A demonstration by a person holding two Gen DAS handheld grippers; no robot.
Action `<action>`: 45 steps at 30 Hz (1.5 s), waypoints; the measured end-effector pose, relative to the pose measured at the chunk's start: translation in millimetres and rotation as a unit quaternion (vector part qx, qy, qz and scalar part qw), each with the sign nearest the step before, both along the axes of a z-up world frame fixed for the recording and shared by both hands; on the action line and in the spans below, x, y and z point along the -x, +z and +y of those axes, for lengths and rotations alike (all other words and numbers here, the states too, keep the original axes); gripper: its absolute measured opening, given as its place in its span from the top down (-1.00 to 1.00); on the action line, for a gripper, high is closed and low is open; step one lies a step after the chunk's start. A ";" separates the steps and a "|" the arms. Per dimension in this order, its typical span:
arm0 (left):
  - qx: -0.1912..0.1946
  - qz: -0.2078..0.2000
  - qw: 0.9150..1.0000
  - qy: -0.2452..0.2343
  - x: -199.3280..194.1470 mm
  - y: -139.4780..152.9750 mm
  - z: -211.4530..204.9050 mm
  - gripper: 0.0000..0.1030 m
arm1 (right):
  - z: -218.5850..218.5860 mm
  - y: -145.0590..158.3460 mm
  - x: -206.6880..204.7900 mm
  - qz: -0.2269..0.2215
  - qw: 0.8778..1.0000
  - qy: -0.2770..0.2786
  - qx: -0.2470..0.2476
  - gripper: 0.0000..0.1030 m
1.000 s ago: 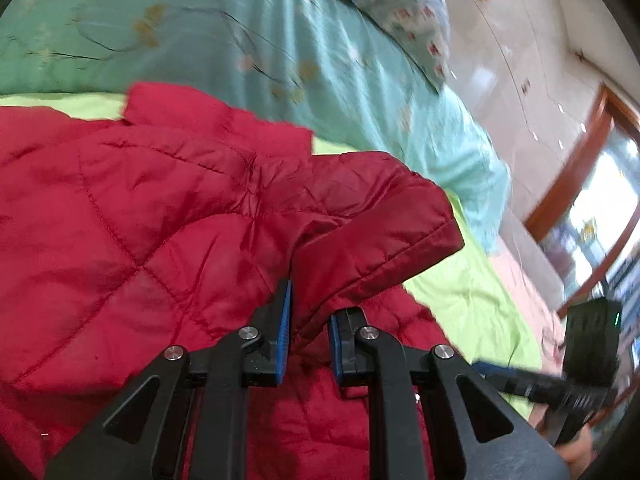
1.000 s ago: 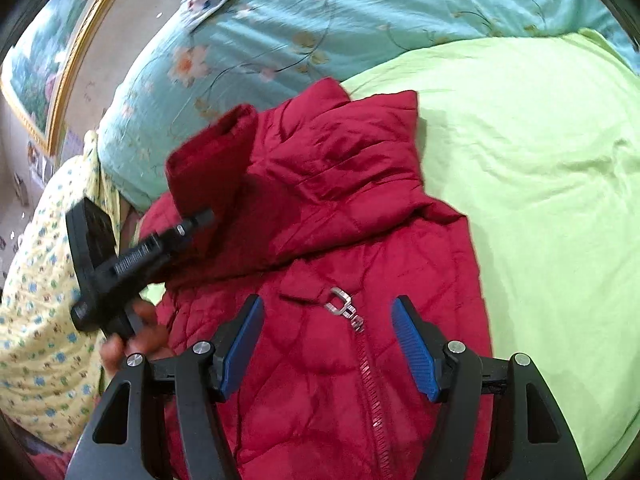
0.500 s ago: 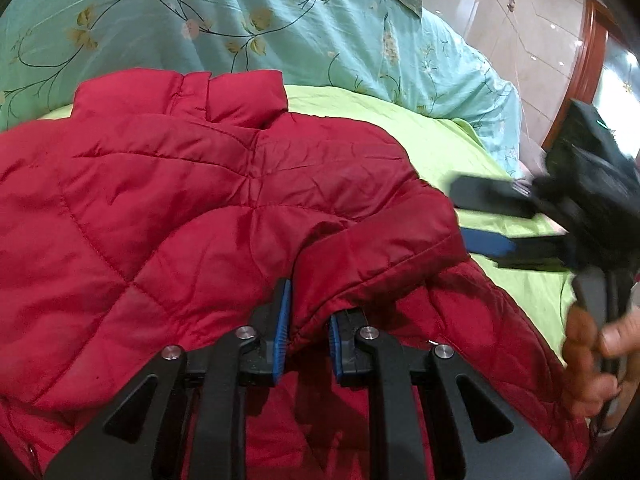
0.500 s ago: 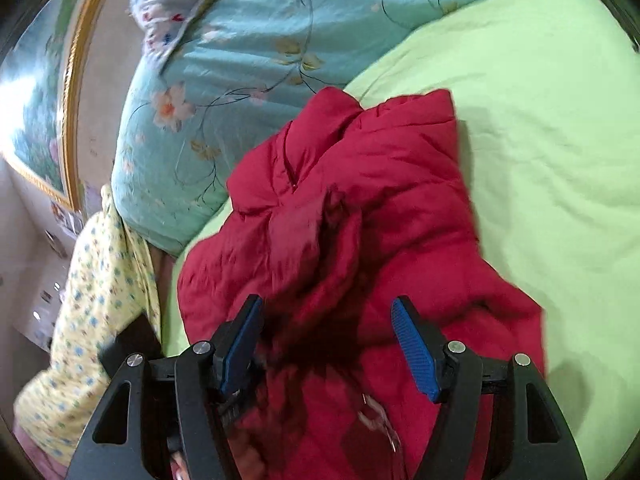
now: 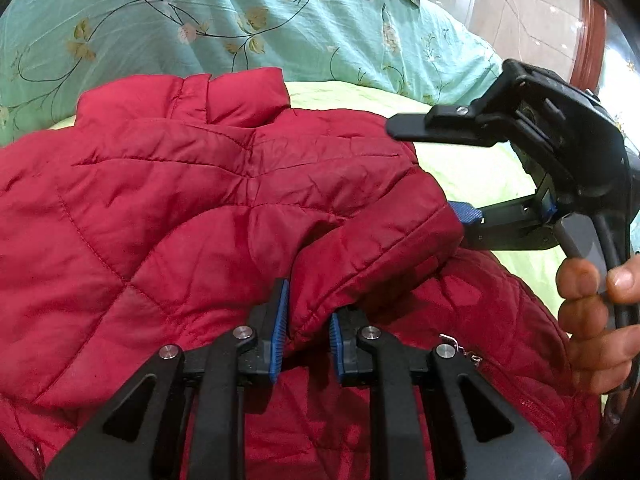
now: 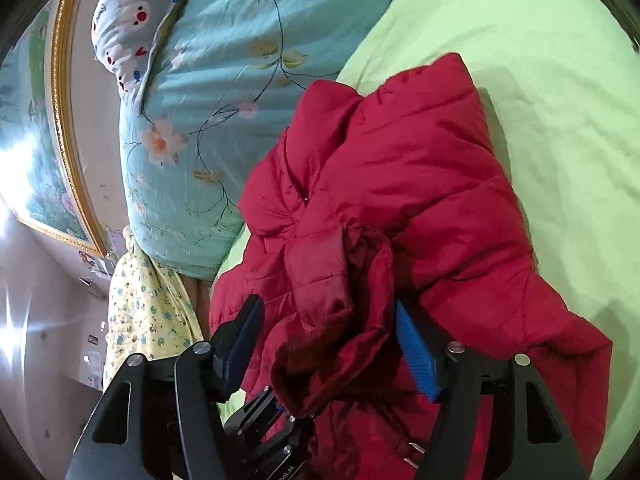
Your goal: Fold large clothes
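Note:
A red quilted jacket (image 5: 160,200) (image 6: 440,184) lies on a green sheet (image 5: 500,184) (image 6: 520,60), collar toward the quilt. One sleeve is folded across its front. My left gripper (image 5: 306,296) is shut on that sleeve's cuff (image 5: 380,248), pinching its near edge. My right gripper (image 5: 424,172) (image 6: 328,308), held by a person's hand (image 5: 592,320), straddles the cuff's (image 6: 320,280) other end. Its jaws are closing with the cuff between them; the blue pad (image 6: 416,356) meets fabric while the other finger stands off.
A teal floral quilt (image 5: 240,20) (image 6: 200,80) is piled behind the jacket, with a patterned pillow (image 6: 128,12) on it. Yellow patterned cloth (image 6: 140,300) hangs at the bed's edge below a framed picture (image 6: 40,140). A zipper pull (image 5: 448,338) lies by the cuff.
The right gripper swung in from the side and now has the cuff between its narrowing jaws. The left gripper lowered the sleeve onto the jacket's front, still holding it.

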State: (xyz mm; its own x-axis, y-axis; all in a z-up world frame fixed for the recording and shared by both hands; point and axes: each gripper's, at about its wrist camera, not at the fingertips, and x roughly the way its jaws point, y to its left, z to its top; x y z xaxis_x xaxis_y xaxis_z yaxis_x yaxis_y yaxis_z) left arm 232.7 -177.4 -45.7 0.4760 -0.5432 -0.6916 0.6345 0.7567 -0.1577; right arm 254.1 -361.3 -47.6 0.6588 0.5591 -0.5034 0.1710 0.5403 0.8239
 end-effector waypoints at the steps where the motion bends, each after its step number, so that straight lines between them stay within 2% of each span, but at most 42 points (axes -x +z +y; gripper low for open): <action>1: 0.001 0.002 1.000 0.001 0.4 0.8 0.4 0.69 | 4.4 0.8 -1.5 0.004 1.000 0.006 0.017 -0.07; 2: 0.002 0.005 1.000 0.002 0.8 1.8 1.8 0.61 | 9.7 1.1 -3.1 0.008 0.999 0.014 0.034 0.28; 4: 0.005 0.012 1.000 0.003 3.0 4.9 6.8 0.57 | 13.3 1.5 -3.8 0.016 0.998 0.018 0.058 0.71; 7: 0.022 0.019 1.000 -0.009 10.6 14.6 21.7 0.55 | 5.6 4.8 1.3 0.002 0.998 0.010 0.059 0.81; 9: 0.028 0.010 1.000 -0.009 15.4 23.8 33.2 0.55 | 0.9 12.8 7.1 -0.008 0.996 0.000 0.085 0.84; 12: 0.034 -0.019 0.999 0.011 14.6 44.2 57.5 0.55 | -2.7 21.5 13.2 -0.018 0.992 -0.007 0.124 0.84; 16: 0.040 -0.034 0.996 0.068 -12.7 61.3 95.6 0.55 | -0.1 19.6 11.6 -0.010 0.986 -0.006 0.169 0.84; 18: 0.036 -0.022 0.993 0.110 -37.8 60.0 117.8 0.55 | 4.0 14.8 8.4 -0.002 0.983 -0.002 0.185 0.84; 21: 0.044 0.006 0.989 0.140 -65.9 49.5 142.1 0.55 | 8.8 7.7 4.6 0.003 0.979 0.002 0.203 0.83; 23: 0.048 0.030 0.988 0.143 -79.4 36.0 151.4 0.55 | 9.8 6.9 4.7 0.003 0.978 0.003 0.208 0.81; 24: 0.049 0.048 0.987 0.142 -88.2 25.1 155.3 0.56 | 10.6 7.9 5.0 0.004 0.978 0.004 0.211 0.70; 26: 0.047 0.073 0.986 0.145 -95.5 7.9 157.6 0.58 | 12.5 15.8 9.4 0.005 0.974 -0.001 0.225 0.60; 28: 0.051 0.088 0.984 0.149 -99.0 -5.7 159.6 0.58 | 17.2 36.5 21.8 -0.017 0.964 -0.020 0.265 0.55; 31: 0.044 0.084 0.984 0.151 -96.4 -8.1 155.4 0.58 | 35.0 72.4 42.9 -0.078 0.939 -0.053 0.331 0.48; 33: 0.027 0.074 0.985 0.153 -94.0 -6.8 149.4 0.58 | 51.2 79.5 39.6 -0.094 0.935 -0.028 0.341 0.31; 37: 0.008 0.062 0.987 0.151 -91.8 -5.7 144.9 0.58 | 89.7 55.2 9.0 -0.067 0.922 0.051 0.377 0.31; 40: -0.008 0.049 0.988 0.144 -88.3 -4.3 146.1 0.58 | 97.0 19.3 -7.3 -0.021 0.904 0.066 0.421 0.34; 41: -0.016 0.043 0.989 0.141 -86.0 -2.2 146.2 0.58 | 94.1 10.6 -9.5 -0.014 0.903 0.065 0.423 0.34; 42: -0.018 0.035 0.990 0.137 -81.9 2.4 147.9 0.58 | 88.3 3.0 -10.1 -0.009 0.908 0.063 0.414 0.34; 43: -0.009 0.030 0.991 0.134 -78.8 6.4 151.3 0.58 | 80.7 -1.1 -9.8 -0.007 0.917 0.057 0.396 0.33; 45: 0.012 0.026 0.991 0.134 -73.9 12.6 160.3 0.58 | 74.6 -1.5 -10.0 -0.003 0.921 0.053 0.385 0.33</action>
